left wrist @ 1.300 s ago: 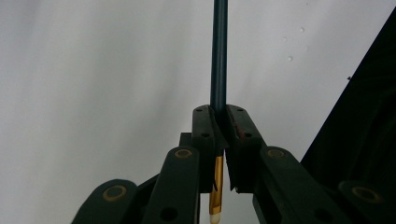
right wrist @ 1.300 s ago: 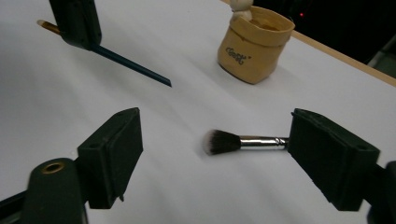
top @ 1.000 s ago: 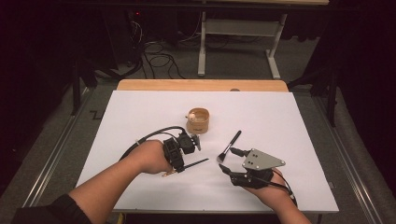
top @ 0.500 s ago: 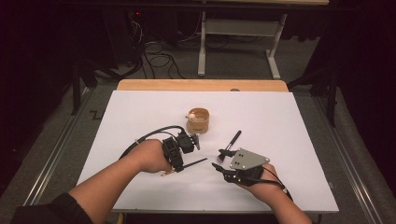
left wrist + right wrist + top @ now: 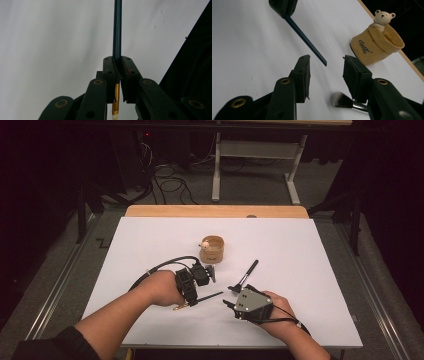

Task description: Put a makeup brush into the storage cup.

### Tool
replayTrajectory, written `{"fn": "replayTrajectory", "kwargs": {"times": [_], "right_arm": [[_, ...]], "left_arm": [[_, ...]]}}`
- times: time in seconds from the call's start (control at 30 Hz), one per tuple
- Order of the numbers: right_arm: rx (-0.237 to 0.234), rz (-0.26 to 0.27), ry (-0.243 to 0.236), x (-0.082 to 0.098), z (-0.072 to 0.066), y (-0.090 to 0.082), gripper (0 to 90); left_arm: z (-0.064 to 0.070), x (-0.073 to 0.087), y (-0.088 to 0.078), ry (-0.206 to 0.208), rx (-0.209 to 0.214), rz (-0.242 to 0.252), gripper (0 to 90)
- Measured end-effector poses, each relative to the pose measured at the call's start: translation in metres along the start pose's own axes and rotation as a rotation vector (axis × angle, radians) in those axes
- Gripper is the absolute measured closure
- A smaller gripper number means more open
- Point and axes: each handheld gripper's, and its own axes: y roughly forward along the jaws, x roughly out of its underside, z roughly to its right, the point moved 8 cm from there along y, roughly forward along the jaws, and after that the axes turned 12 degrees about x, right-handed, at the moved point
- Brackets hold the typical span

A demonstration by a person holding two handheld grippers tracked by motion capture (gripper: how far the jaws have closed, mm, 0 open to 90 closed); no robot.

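High view: white table top (image 5: 150, 240), a wooden strip along its far edge. The left gripper (image 5: 200, 277) sits near the middle and clamps a thin dark-handled brush (image 5: 207, 297) that points toward the right hand. Just beyond it stands a small tan cup (image 5: 212, 250) with a bear figure on its rim. The right gripper (image 5: 231, 296), grey plate on top, lies near the front edge; a black makeup brush (image 5: 246, 275) rests on the table just past its tips, angled away to the far right.

Left gripper view: jaws pressed together on the thin brush (image 5: 117, 30). The dark blue handle runs straight up from the pads; a gold ferrule with a pale tip shows below them.

Right gripper view: jaws spread with nothing between the pads, though they have just been closing. The makeup brush's fluffy head (image 5: 340, 100) lies on the table below the gap, beside the right-hand jaw. The other gripper's blue handle (image 5: 307, 42) slants down toward the gap. The cup (image 5: 375, 42) stands beyond, to the right.
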Motion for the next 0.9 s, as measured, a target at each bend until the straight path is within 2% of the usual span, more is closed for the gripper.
{"fn": "replayTrajectory", "kwargs": {"times": [0.2, 0.23, 0.27, 0.33, 0.37, 0.7, 0.9], "right_arm": [[0.017, -0.007, -0.1, -0.001, -0.003, 0.001, 61.5], [0.015, -0.015, -0.088, 0.0, -0.006, 0.0, 62.1], [0.013, 0.0, -0.141, -0.002, -0.004, 0.002, 62.6], [0.012, -0.026, -0.115, 0.001, -0.009, 0.0, 63.5], [0.02, -0.016, -0.146, 0.0, -0.007, 0.001, 63.8], [0.02, -0.026, -0.2, 0.004, -0.01, 0.004, 65.4], [0.019, -0.032, -0.266, 0.006, -0.012, 0.008, 66.5]], "left_arm": [[0.003, -0.001, 0.0, -0.001, 0.003, -0.022, 83.0], [0.004, -0.002, 0.0, -0.001, 0.004, -0.022, 83.0], [0.005, -0.003, 0.0, -0.001, 0.004, -0.028, 83.0], [0.006, -0.004, -0.001, 0.011, 0.002, -0.037, 83.0], [0.007, -0.005, -0.001, 0.014, 0.004, -0.044, 83.0], [0.011, -0.008, -0.001, 0.016, 0.007, -0.06, 83.0], [0.011, -0.009, 0.001, 0.015, 0.009, -0.072, 83.0]]}}
